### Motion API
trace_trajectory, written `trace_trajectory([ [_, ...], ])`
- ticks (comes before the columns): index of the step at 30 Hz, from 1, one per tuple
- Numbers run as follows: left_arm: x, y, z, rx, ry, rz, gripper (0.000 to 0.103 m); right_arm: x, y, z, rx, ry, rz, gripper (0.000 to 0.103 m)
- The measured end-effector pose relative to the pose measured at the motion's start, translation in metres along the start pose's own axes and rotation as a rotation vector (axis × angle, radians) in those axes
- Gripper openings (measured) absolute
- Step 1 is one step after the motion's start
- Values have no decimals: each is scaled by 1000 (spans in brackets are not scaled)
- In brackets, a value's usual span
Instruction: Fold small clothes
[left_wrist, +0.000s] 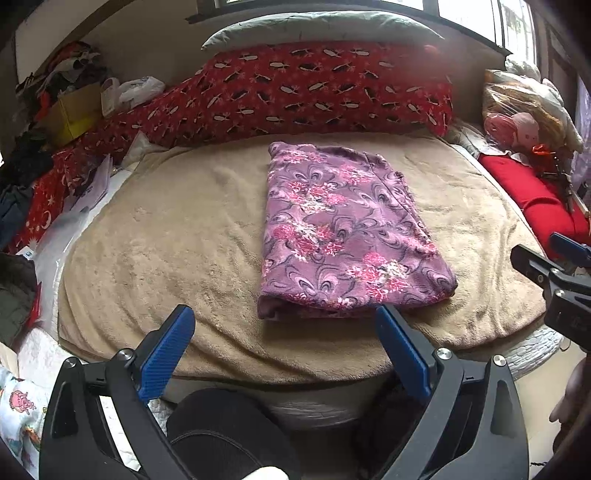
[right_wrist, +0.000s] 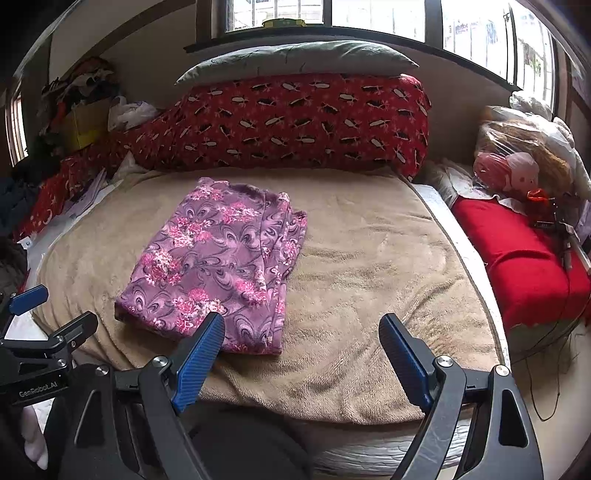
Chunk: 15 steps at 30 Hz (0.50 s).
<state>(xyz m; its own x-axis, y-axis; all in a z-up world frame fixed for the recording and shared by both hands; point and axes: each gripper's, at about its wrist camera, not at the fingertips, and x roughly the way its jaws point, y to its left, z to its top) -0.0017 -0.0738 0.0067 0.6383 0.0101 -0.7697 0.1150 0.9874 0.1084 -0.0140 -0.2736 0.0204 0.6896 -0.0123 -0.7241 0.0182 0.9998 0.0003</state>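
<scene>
A purple floral garment (left_wrist: 343, 232) lies folded in a neat rectangle on the tan blanket (left_wrist: 177, 240); it also shows in the right wrist view (right_wrist: 218, 262). My left gripper (left_wrist: 284, 325) is open and empty, held near the bed's front edge, just short of the garment's near edge. My right gripper (right_wrist: 301, 332) is open and empty, to the right of the garment's near corner. The right gripper's tips show at the right edge of the left wrist view (left_wrist: 546, 254); the left gripper's tips show at the left edge of the right wrist view (right_wrist: 48, 314).
A long red patterned bolster (left_wrist: 314, 92) and a grey pillow (left_wrist: 321, 26) lie at the back. A red cushion (right_wrist: 524, 262) and bagged items (right_wrist: 517, 155) sit at the right. Clothes, a yellow box (left_wrist: 74, 114) and papers clutter the left side.
</scene>
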Motion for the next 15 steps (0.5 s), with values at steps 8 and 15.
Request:
trace_trajectory([
  [8,2,-3,0,4,29,-22,99,3,1,0,5,9,5,87],
  [15,4,-5,-1,-6,55,-46,99,5,2,-1,9,14,7,87],
])
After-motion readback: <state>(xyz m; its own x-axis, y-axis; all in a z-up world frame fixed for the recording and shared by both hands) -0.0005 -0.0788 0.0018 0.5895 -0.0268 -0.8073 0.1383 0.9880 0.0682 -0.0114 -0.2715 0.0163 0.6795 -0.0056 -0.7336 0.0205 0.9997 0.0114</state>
